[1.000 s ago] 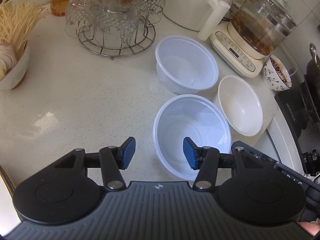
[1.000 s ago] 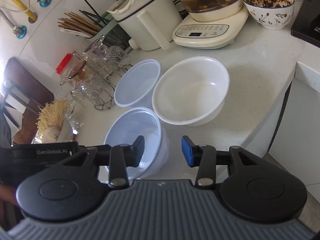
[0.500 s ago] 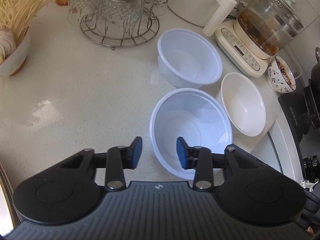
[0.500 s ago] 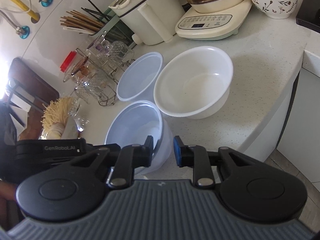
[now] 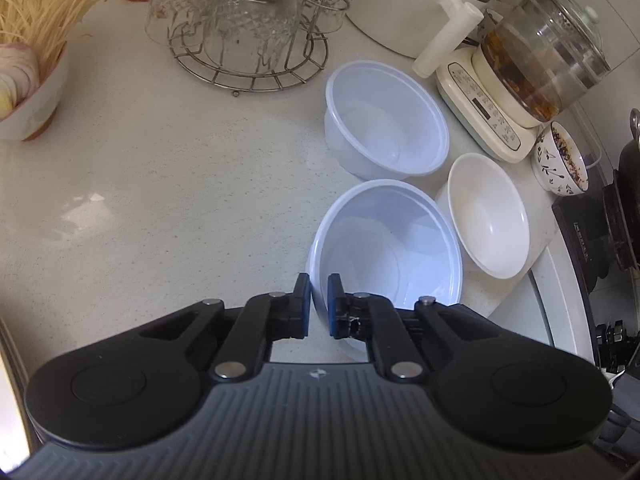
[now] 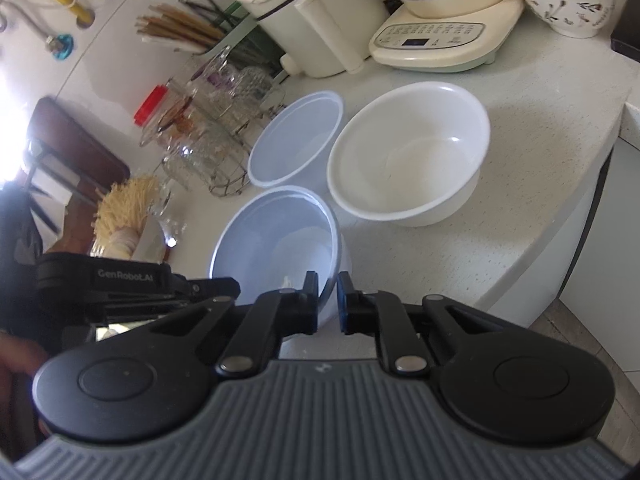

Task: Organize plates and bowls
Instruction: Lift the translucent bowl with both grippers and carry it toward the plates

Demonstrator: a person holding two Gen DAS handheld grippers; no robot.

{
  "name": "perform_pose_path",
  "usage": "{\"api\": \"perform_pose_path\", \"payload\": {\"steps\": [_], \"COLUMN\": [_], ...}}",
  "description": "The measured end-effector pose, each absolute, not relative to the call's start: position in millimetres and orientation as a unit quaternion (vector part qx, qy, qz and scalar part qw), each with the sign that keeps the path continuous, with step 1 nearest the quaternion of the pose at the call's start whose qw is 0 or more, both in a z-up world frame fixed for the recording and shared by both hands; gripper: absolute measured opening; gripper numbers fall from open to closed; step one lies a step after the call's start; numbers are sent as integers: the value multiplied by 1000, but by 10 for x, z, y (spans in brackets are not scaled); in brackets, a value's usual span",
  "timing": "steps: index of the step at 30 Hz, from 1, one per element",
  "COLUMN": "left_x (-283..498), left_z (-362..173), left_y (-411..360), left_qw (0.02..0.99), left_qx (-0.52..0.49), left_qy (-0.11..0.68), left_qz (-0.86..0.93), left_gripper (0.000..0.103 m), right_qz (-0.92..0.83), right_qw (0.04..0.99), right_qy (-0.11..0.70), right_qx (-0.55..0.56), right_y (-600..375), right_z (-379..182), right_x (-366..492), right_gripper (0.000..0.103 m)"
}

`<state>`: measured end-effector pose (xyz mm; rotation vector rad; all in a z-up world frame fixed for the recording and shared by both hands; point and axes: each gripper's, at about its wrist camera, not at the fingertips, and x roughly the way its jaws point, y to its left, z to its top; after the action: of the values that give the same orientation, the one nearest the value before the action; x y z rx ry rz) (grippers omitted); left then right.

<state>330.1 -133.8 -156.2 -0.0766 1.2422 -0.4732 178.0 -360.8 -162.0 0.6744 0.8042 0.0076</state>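
Both grippers, left (image 5: 319, 306) & right (image 6: 327, 304), just closed, pinching the near clear bowl's (image 5: 388, 248) thin rim. Uneven pull could bend it or tip it.

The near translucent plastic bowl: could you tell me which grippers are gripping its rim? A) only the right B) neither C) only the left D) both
D: the left gripper and the right gripper each pinch the rim of the near translucent plastic bowl between their pads.

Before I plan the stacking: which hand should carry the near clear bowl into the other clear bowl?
Either could: both the left gripper and right gripper pinch the near clear bowl. I'd favour left; the far clear bowl lies straight ahead.
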Motion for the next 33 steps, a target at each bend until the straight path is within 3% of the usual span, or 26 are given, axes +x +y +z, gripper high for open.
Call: {"api": "perform_pose_path", "payload": {"steps": [33], "left_x": [3285], "left_z": [-1419], "left_y": [-542], "left_qw": [796], "left_qx": [-66], "left_qy": [585], "left_qz": [-141], "left_gripper": [10], "right_qz": [113], "right_qw": [858], "right_qy": [448], "right_qx": [223], "right_y": [-2888], "right_z": [-1553], "right_x": [2130], "right_gripper": [15]}}
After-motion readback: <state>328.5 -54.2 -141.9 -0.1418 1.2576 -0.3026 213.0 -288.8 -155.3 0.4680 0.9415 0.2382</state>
